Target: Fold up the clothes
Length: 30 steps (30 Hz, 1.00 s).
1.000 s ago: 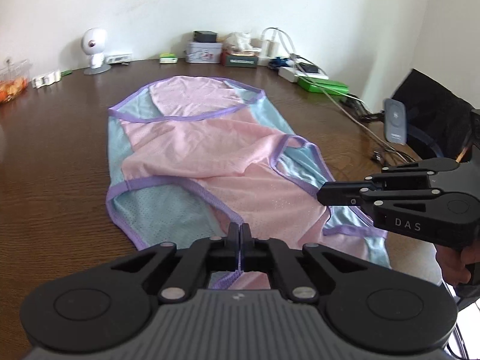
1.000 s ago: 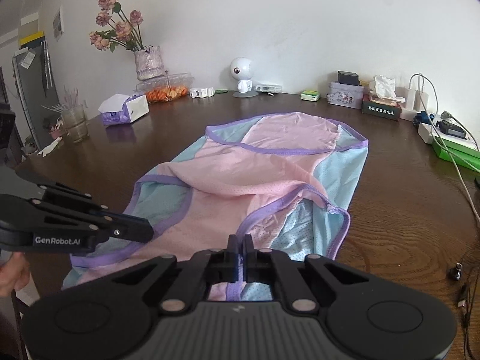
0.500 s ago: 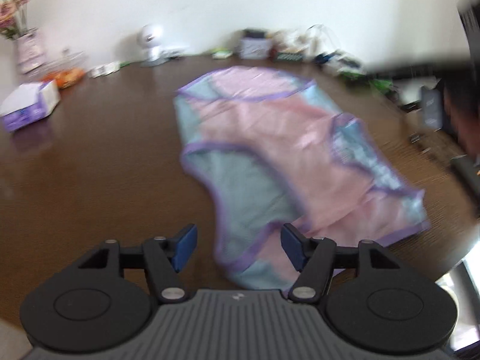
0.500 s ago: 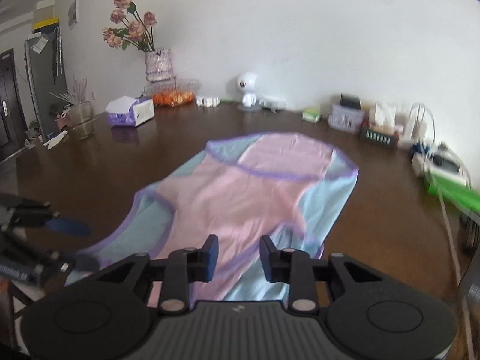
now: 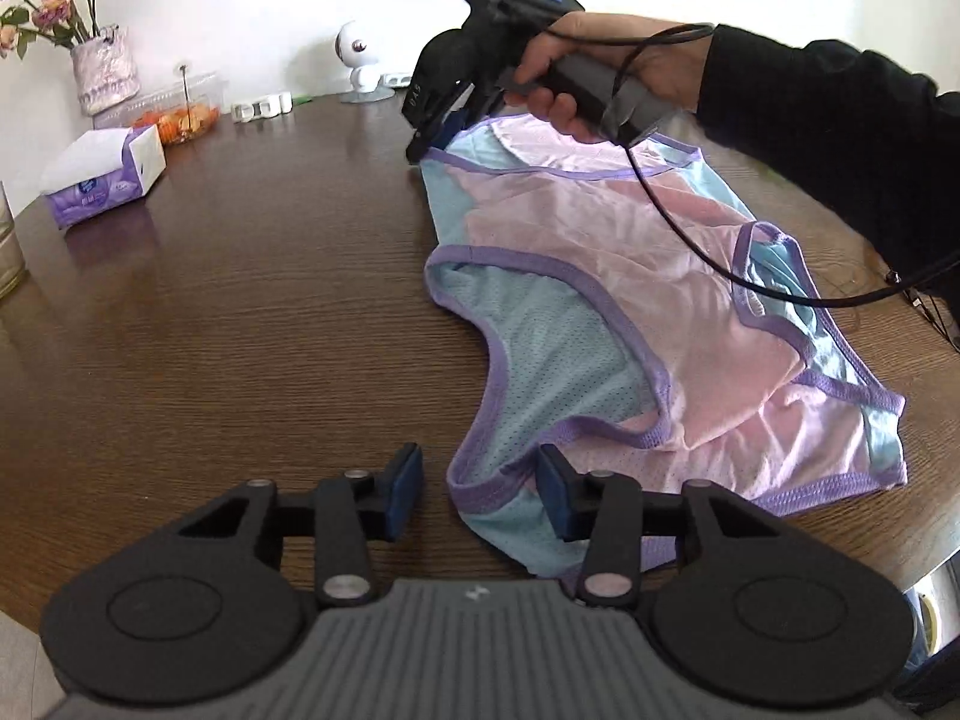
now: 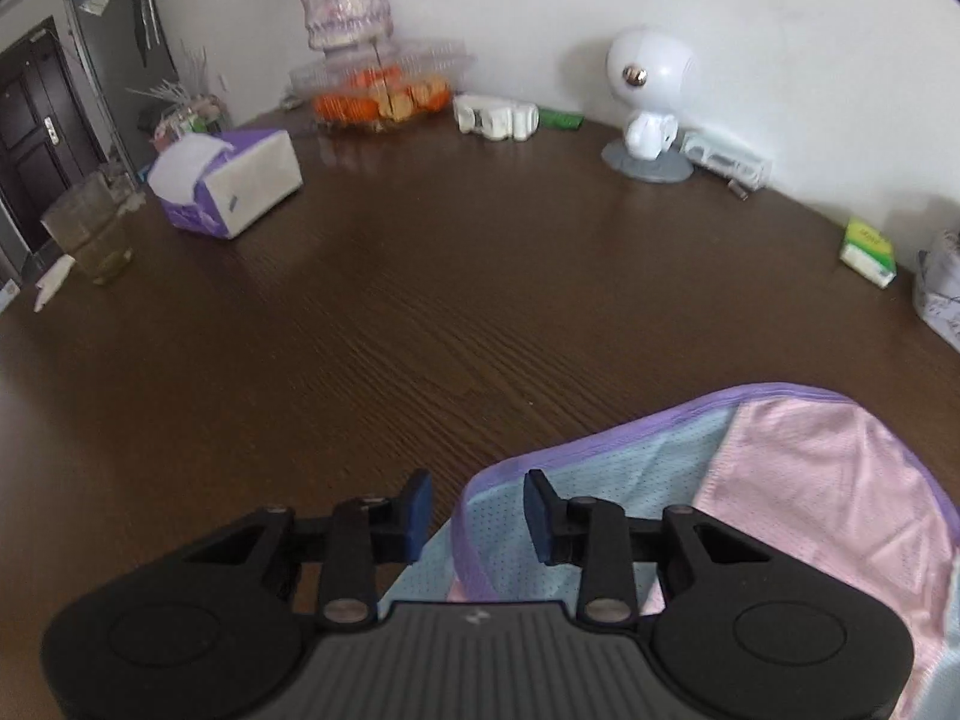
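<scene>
A pink and light-blue sleeveless top with purple trim (image 5: 606, 276) lies flat on the dark wooden table (image 5: 240, 324). My left gripper (image 5: 477, 495) is open, its fingers straddling the near left corner of the garment. My right gripper (image 6: 474, 513) is open over the far left corner of the top (image 6: 750, 468); the left wrist view shows it (image 5: 438, 138) held by a hand at that far corner. Neither gripper holds cloth.
A tissue box (image 5: 102, 177), a flower vase (image 5: 105, 69), a fruit container (image 5: 180, 114), a white robot figure (image 6: 648, 108) and a glass (image 6: 93, 234) stand along the table's far and left sides. A green box (image 6: 867, 246) lies at the right. A black cable (image 5: 750, 282) hangs over the garment.
Both grippers have let go of the hem and opened. The left has moved to the near left corner, the right to the far left corner.
</scene>
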Tool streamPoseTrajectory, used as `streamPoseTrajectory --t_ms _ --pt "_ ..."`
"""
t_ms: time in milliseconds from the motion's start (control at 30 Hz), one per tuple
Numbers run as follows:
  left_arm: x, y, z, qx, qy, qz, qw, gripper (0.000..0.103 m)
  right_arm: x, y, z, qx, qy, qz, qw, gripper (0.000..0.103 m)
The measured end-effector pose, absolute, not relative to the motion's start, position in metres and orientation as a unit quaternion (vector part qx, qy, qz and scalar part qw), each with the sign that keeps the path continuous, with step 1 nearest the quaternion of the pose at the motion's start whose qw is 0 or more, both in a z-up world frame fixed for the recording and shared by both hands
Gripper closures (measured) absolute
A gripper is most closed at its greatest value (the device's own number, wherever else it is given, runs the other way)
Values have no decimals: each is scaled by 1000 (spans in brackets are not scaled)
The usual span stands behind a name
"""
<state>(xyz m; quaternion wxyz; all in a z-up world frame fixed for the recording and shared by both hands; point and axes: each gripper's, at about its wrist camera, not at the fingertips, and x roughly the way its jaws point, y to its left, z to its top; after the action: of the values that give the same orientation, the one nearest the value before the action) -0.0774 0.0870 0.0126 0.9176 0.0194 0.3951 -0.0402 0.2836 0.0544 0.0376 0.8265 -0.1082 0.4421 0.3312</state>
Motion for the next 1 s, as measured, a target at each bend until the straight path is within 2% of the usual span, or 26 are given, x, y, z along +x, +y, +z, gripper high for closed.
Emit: streamPoseTrajectory --t_ms 67,233,267,300,367,467,500,567,633,833,967,1000 --pt "-78 88 14 21 398 -48 916 62 290 60 31 -103 445 323 829 102" --pt "-84 84 14 32 397 -65 915 61 302 71 25 -96 407 323 849 102" --pt "-84 84 15 29 398 -61 915 60 302 70 25 -96 402 322 852 100" --pt "-84 87 16 19 398 -52 916 58 300 69 26 -96 399 320 854 94" --pt "-86 95 19 -8 392 -41 919 58 289 59 40 -96 388 327 856 90" --pt "-78 114 27 -45 374 -50 925 56 253 10 75 -116 354 340 863 70" --pt "-72 121 31 -54 368 -53 927 56 241 -6 87 -124 343 344 865 67" --pt "-30 134 39 -59 359 -51 930 54 220 -43 99 -152 332 331 870 63" --pt "12 148 48 -63 350 -50 933 47 215 -74 99 -155 350 283 879 62" --pt "178 122 45 -23 404 -26 914 47 236 -159 67 -81 433 147 886 62" --pt "243 101 32 11 416 24 909 47 258 -187 45 -10 468 115 876 63" --pt "253 97 28 19 421 22 907 51 264 -192 40 9 476 111 873 64"
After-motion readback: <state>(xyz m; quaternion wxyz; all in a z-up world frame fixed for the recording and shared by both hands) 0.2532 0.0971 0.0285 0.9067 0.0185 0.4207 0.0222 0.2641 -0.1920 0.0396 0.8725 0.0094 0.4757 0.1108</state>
